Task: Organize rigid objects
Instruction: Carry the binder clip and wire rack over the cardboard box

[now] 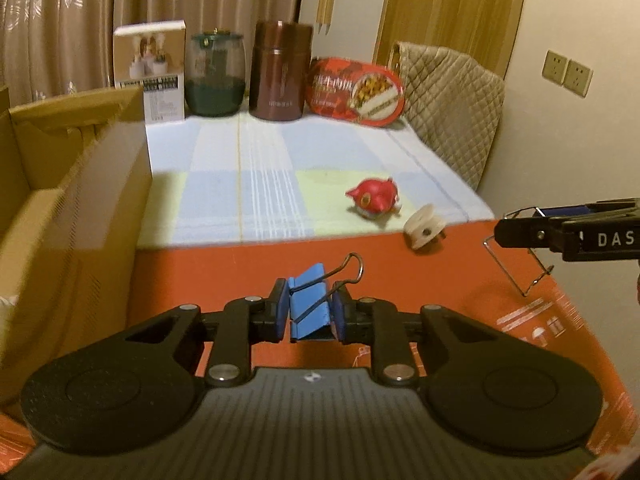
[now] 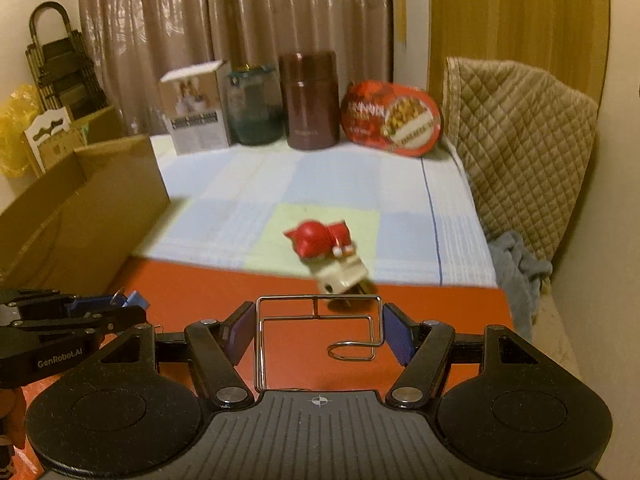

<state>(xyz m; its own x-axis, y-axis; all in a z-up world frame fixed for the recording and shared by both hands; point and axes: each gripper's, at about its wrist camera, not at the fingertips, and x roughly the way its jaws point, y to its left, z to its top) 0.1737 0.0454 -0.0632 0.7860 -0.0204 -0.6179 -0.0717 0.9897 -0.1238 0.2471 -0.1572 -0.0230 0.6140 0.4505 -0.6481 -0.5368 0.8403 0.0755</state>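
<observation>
Currently left gripper (image 1: 310,314) clenched on blue binder clip (image 1: 311,308): light, stiff, slick. Right gripper (image 2: 319,334) grasps springy wire rack (image 2: 316,336) across its sides.

A table is carrying everything, and a pale blue checked cloth (image 1: 248,184) is covering its far part while an orange-red sheet (image 1: 224,272) is lying over the near part. Taking the brown flask (image 1: 280,72) at the back as the landmark: a dark glass jar (image 1: 216,76) and a white carton (image 1: 154,68) are standing to its left, a red oval tin (image 1: 356,92) is leaning to its right, a red toy (image 1: 374,200) and a white spool (image 1: 424,230) are lying nearer and rightward, and a cardboard box (image 1: 76,216) is sitting nearer and leftward.
</observation>
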